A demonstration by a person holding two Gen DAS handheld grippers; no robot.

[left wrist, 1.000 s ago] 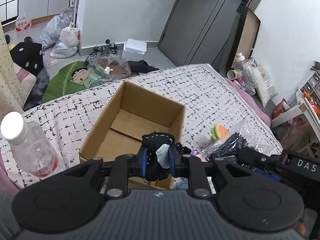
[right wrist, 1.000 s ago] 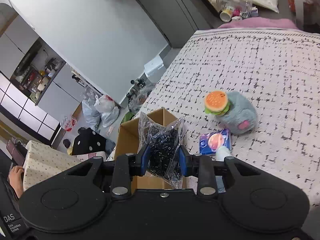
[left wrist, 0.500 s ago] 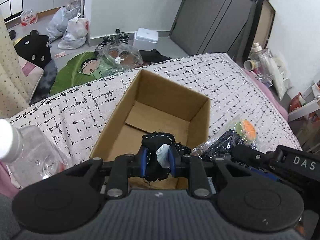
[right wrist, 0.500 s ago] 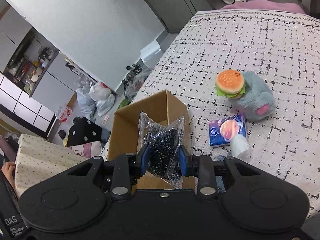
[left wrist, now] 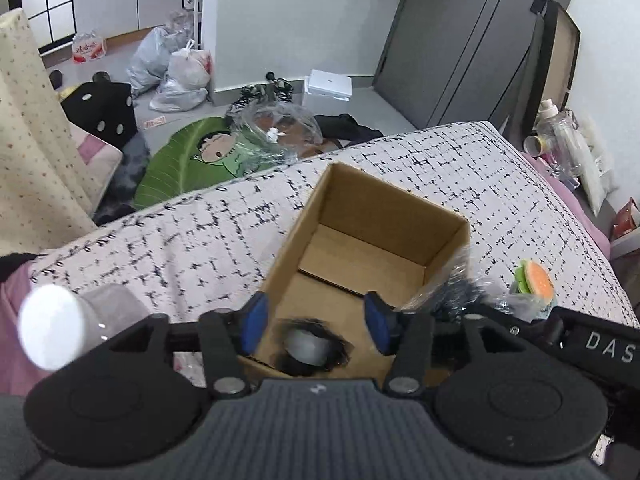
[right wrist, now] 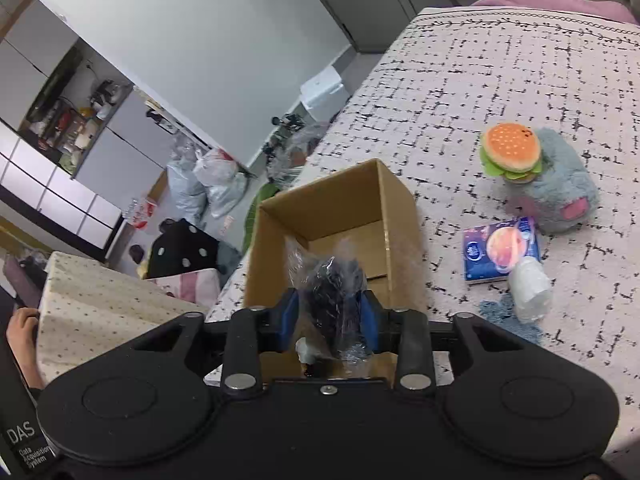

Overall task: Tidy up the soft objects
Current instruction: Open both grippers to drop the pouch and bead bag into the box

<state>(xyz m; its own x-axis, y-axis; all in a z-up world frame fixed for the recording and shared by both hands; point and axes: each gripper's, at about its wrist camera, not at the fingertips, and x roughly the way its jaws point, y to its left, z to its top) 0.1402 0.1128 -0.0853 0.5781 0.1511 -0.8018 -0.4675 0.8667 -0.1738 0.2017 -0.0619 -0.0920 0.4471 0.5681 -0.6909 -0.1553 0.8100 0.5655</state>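
Note:
An open cardboard box (left wrist: 442, 242) stands on the patterned bed; it also shows in the right wrist view (right wrist: 402, 216). My left gripper (left wrist: 314, 326) is open over the box's near end, and a black and white soft bundle (left wrist: 310, 346) lies below it inside the box. My right gripper (right wrist: 328, 314) is shut on a clear plastic bag of black items (right wrist: 334, 284) and holds it over the box; the bag shows at the box's right wall in the left wrist view (left wrist: 452, 292).
A burger plush (right wrist: 510, 152) rests on a grey-blue plush (right wrist: 560, 188) on the bed, right of the box. A blue tissue pack (right wrist: 500, 248) and a white roll (right wrist: 528, 290) lie nearby. A clear bottle with a white cap (left wrist: 52, 326) is at the left.
My left gripper has opened and dropped the black and white bundle into the box. My right gripper has carried the bag over the box.

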